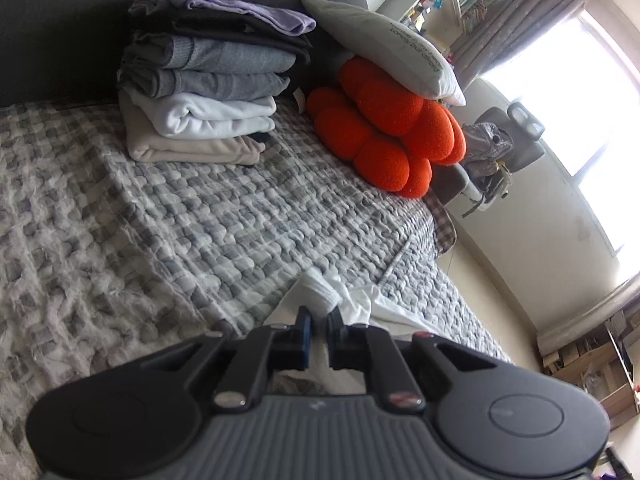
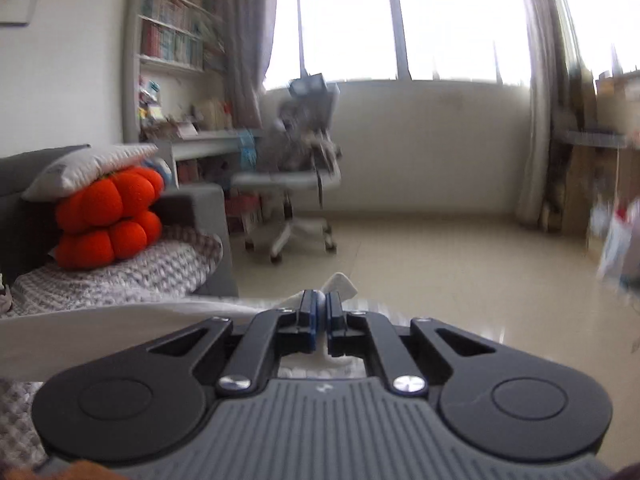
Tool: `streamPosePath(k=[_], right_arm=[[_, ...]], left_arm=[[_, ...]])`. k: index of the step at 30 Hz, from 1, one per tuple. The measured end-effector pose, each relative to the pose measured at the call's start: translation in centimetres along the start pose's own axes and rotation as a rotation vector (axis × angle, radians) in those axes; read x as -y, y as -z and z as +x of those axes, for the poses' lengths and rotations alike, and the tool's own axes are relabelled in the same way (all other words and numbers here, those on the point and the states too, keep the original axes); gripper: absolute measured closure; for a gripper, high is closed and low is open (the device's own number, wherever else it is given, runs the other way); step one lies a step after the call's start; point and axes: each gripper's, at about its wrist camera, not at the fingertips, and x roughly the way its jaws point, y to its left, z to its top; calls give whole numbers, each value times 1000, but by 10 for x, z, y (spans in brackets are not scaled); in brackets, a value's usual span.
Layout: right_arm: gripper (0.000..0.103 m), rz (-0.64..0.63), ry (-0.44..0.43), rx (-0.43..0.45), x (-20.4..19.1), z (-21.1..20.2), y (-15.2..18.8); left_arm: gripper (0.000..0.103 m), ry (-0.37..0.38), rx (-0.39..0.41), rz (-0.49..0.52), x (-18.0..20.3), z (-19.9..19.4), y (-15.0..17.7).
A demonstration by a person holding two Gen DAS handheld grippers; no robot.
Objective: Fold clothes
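Observation:
My left gripper (image 1: 320, 314) is shut on a bunched edge of a white garment (image 1: 360, 304), held just above the grey checked bed cover (image 1: 208, 216). My right gripper (image 2: 322, 300) is shut on another edge of the white garment (image 2: 100, 328), which stretches away to the left as a taut flat sheet over the bed edge. A stack of folded clothes (image 1: 204, 76) in purple, dark, grey, white and beige sits at the back of the bed against the grey headboard.
Orange puffy cushions (image 1: 392, 132) with a white pillow (image 1: 384, 44) on top lie right of the stack; they also show in the right wrist view (image 2: 108, 216). An office chair (image 2: 296, 168), a bookshelf (image 2: 176, 40) and bare floor (image 2: 460, 264) lie beyond the bed, under bright windows.

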Motion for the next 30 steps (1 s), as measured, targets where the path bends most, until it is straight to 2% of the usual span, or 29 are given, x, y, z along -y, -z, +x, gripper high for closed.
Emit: streamPosePath(k=[3, 6, 8, 12, 16, 18, 21, 23, 25, 30], right_arm=[[99, 12, 86, -205, 16, 30, 19], [99, 40, 109, -321, 25, 43, 36], [99, 54, 93, -324, 24, 40, 34], [97, 84, 57, -308, 19, 34, 25], [94, 137, 56, -311, 25, 39, 23], [87, 187, 75, -302, 32, 39, 21], [87, 283, 81, -293, 45, 37, 19], [87, 357, 35, -298, 52, 37, 18], [87, 399, -7, -337, 52, 43, 19], [87, 411, -3, -448, 39, 66, 22]], left_arm=[[95, 19, -79, 41, 8, 11, 6], [95, 8, -104, 85, 15, 14, 11], [94, 15, -108, 82, 14, 14, 11], [87, 22, -151, 37, 6, 19, 11], [81, 35, -170, -18, -2, 21, 10], [81, 33, -172, -23, -2, 21, 10], [81, 32, -168, -17, -1, 21, 11], [81, 30, -169, -14, 0, 22, 11], [81, 27, -169, -12, 1, 23, 11], [81, 20, -167, -11, 0, 24, 9]])
